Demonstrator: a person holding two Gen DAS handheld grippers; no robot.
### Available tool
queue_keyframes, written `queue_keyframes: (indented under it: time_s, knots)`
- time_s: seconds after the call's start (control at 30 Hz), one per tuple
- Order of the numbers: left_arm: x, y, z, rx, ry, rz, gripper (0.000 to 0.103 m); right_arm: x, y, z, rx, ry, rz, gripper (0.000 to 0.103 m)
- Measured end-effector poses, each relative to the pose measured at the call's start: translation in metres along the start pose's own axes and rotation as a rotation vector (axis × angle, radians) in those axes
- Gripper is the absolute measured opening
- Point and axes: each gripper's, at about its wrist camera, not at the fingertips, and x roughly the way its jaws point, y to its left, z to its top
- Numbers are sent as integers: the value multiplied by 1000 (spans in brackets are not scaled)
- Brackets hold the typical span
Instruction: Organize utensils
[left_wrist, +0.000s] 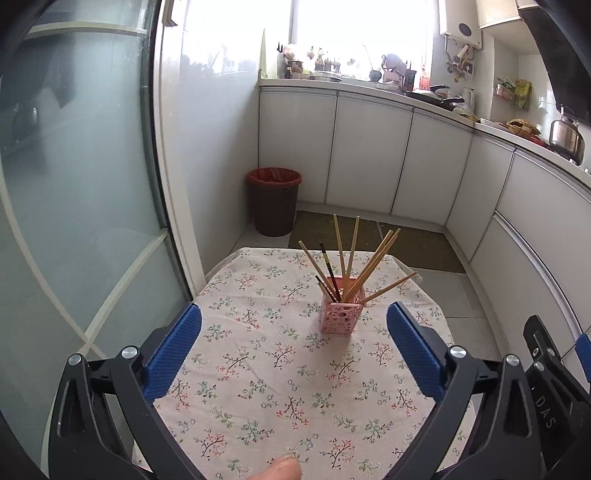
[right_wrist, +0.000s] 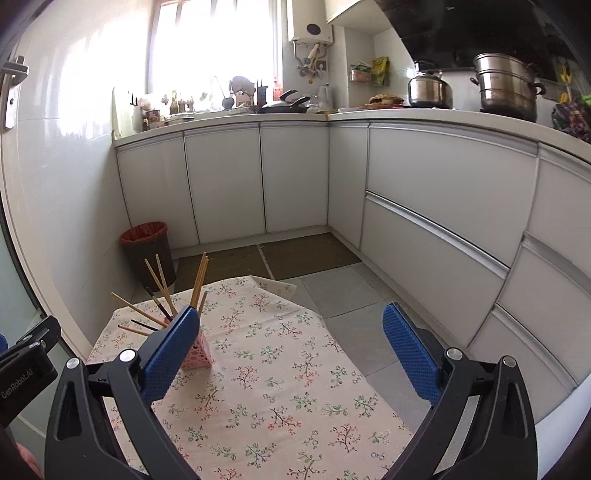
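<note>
A pink lattice holder (left_wrist: 341, 317) stands upright on the floral tablecloth (left_wrist: 258, 369), filled with several wooden chopsticks (left_wrist: 373, 262) and dark ones (left_wrist: 330, 269) fanning upward. My left gripper (left_wrist: 294, 319) is open and empty, held back from the holder, which lies between and beyond its blue fingers (left_wrist: 173, 354). In the right wrist view the holder (right_wrist: 197, 356) sits partly behind my left blue finger (right_wrist: 171, 354), with chopsticks (right_wrist: 162, 284) sticking up. My right gripper (right_wrist: 291, 321) is open and empty, to the right of the holder.
A dark bin (left_wrist: 274, 201) with a red liner stands on the floor beyond the table. White cabinets (right_wrist: 436, 206) run along the back and right. A glass door (left_wrist: 74, 184) is close on the left. Pots (right_wrist: 506, 86) sit on the counter.
</note>
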Motion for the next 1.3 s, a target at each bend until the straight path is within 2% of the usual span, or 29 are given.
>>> queue_keyframes:
  time_s: [0.07, 0.37, 0.6, 1.3]
  knots:
    - [-16, -4, -8, 17, -23, 38, 96, -8, -2, -6, -24, 40, -7, 97]
    - [-58, -1, -17, 15, -48, 18, 96, -41, -30, -20, 68, 46, -7, 97]
    - [-65, -8, -20, 44, -38, 4, 96, -54, -35, -16, 77, 14, -7, 97]
    - [-65, -4, -21, 45, -44, -10, 96, -49, -38, -15, 83, 36, 1, 97]
